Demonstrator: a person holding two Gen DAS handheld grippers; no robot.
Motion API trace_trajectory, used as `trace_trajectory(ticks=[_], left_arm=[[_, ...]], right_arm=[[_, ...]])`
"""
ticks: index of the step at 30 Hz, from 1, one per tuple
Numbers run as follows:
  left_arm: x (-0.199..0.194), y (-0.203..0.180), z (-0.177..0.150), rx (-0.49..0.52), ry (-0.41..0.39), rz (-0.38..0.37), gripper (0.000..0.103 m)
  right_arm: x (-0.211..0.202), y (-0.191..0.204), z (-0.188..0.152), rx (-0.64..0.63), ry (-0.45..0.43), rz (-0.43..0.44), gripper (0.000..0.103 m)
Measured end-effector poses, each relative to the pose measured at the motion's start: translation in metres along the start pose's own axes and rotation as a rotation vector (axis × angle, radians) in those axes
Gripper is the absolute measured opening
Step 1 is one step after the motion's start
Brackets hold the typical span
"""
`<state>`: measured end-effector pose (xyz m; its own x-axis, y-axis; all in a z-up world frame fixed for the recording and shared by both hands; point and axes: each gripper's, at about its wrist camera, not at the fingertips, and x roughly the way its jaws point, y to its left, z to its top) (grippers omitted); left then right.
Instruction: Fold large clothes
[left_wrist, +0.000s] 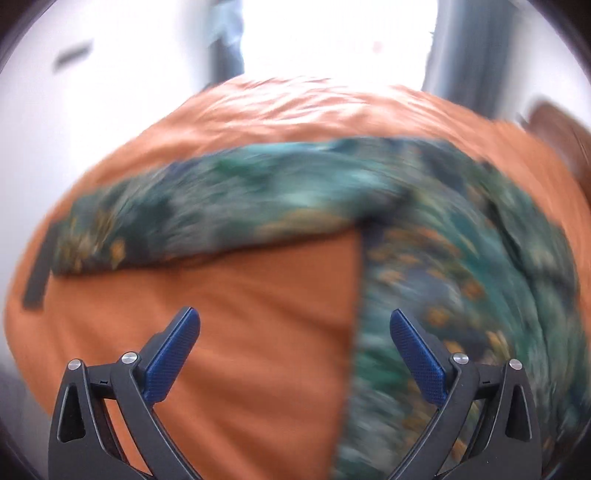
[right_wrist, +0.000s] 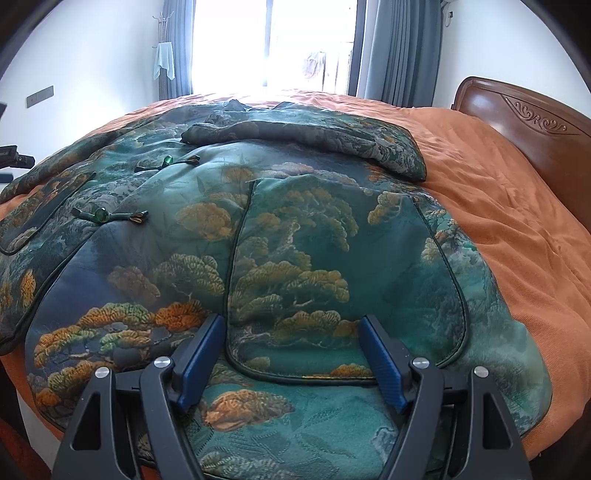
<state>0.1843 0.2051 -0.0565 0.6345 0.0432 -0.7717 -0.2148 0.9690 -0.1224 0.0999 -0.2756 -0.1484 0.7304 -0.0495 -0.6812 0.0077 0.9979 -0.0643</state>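
A large green jacket (right_wrist: 280, 236) patterned with orange pine trees lies spread on an orange bedspread (right_wrist: 509, 206). One sleeve (right_wrist: 314, 136) is folded across its top. In the blurred left wrist view the jacket (left_wrist: 461, 266) fills the right side and a sleeve (left_wrist: 207, 206) stretches left. My left gripper (left_wrist: 295, 325) hangs open above bare bedspread (left_wrist: 258, 314), just left of the jacket's edge, with nothing between its fingers. My right gripper (right_wrist: 291, 325) is open low over the jacket's front pocket panel (right_wrist: 347, 302), gripping nothing.
A wooden headboard (right_wrist: 524, 122) rises at the right. A bright window (right_wrist: 306, 40) with grey curtains (right_wrist: 399, 48) stands beyond the bed. White walls are on both sides, with a coat stand (right_wrist: 164, 48) at the far left.
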Motion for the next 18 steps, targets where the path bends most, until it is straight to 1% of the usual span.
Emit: trace_trajectory(ticks=[2, 4, 7, 9, 11, 12, 13, 14, 15, 16, 17, 18], left_arm=[[0.016, 0.051, 0.014, -0.206, 0.014, 0.014, 0.102], [0.026, 0.094, 0.023, -0.379, -0.005, 0.027, 0.102], [0.043, 0.137, 0.033, -0.553, -0.017, 0.033, 0.102], [0.054, 0.156, 0.035, -0.651, -0.018, 0.033, 0.102], [0.061, 0.167, 0.036, -0.733, -0.034, 0.047, 0.101], [0.061, 0.167, 0.036, -0.753, -0.047, 0.058, 0.093], [0.061, 0.165, 0.038, -0.758, -0.057, 0.083, 0.081], [0.061, 0.160, 0.041, -0.743, -0.045, 0.124, 0.050], [0.062, 0.157, 0.045, -0.721, -0.029, 0.140, 0.014], [0.062, 0.152, 0.050, -0.696, -0.016, 0.125, 0.012], [0.057, 0.146, 0.055, -0.668, -0.023, 0.151, 0.011], [0.047, 0.135, 0.063, -0.620, -0.053, 0.178, 0.010]], right_arm=[[0.000, 0.000, 0.000, -0.002, -0.001, -0.002, 0.077], [0.001, 0.002, 0.000, -0.006, -0.002, -0.010, 0.076], [0.002, 0.005, 0.000, -0.013, 0.000, -0.028, 0.076], [0.002, 0.007, 0.001, -0.020, -0.001, -0.038, 0.076], [0.002, 0.009, 0.000, -0.023, -0.002, -0.044, 0.076], [0.002, 0.009, 0.000, -0.023, -0.003, -0.043, 0.076], [0.002, 0.009, 0.000, -0.021, -0.002, -0.043, 0.076], [0.002, 0.009, 0.000, -0.020, -0.002, -0.042, 0.076], [0.002, 0.010, 0.000, -0.019, -0.002, -0.042, 0.076], [0.002, 0.010, 0.000, -0.018, -0.002, -0.040, 0.076], [0.002, 0.010, 0.000, -0.018, -0.001, -0.039, 0.076], [0.002, 0.010, 0.000, -0.018, -0.001, -0.039, 0.076]])
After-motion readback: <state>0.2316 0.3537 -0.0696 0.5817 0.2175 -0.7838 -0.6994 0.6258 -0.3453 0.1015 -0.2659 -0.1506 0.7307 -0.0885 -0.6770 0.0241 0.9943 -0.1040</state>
